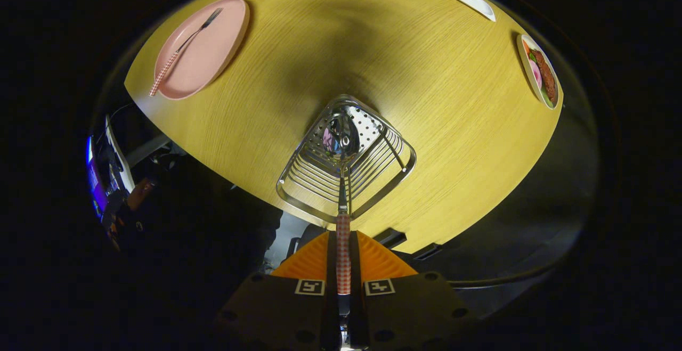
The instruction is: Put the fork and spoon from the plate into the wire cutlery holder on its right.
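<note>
The tongs (343, 242) are closed on the checked handle of the spoon (342, 180), both fingers pressing it from either side. The spoon runs straight ahead toward 12 o'clock, and its bowl hangs inside the holder (346, 159), over the perforated far end. The holder sits near the worktop's (415, 90) near edge, just ahead of the fingertips, with its wire ribs running below the spoon's neck.

At about 10 o'clock from the holder, well apart from it, lies the pink plate (208, 52). The fork (184, 47) rests across it, tines toward the far side and its checked handle reaching over the plate's near rim.

Two more dishes stand at the far side of the worktop: a white dish (482, 6) with something green on it at about 1 o'clock, and a dish of food (539, 71) at about 2 o'clock near the edge. Both are well apart from the holder. Bare worktop lies between the holder and the plate. At about 8 o'clock, beyond the worktop's edge, a person in dark clothing (160, 207) is dimly seen.
</note>
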Demonstrator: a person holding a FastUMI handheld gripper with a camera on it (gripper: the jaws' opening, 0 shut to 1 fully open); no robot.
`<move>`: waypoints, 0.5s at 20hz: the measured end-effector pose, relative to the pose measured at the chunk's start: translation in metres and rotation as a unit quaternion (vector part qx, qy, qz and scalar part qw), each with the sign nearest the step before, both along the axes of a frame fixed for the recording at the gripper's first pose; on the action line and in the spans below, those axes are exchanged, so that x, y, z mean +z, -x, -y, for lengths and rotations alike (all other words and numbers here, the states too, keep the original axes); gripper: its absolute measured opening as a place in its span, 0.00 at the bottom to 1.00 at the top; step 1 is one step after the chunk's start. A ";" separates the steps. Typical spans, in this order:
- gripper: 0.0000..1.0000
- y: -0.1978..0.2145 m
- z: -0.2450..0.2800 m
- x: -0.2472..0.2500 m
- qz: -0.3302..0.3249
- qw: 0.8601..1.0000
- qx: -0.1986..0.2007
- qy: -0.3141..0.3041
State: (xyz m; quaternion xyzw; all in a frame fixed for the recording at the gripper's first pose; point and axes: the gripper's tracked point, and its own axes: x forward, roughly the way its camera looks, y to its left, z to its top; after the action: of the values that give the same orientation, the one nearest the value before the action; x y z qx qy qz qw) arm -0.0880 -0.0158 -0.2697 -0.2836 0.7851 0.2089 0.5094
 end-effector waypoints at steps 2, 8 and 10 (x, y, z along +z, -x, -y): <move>0.12 -0.003 -0.003 -0.002 -0.002 1.000 -0.006 0.002; 0.25 -0.018 -0.014 -0.002 0.039 0.995 -0.051 -0.080; 0.31 -0.033 -0.021 0.013 0.092 0.982 -0.088 -0.141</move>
State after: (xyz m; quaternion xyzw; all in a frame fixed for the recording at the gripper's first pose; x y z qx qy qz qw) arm -0.0551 0.0049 -0.2572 -0.1568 0.7195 0.2445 0.6308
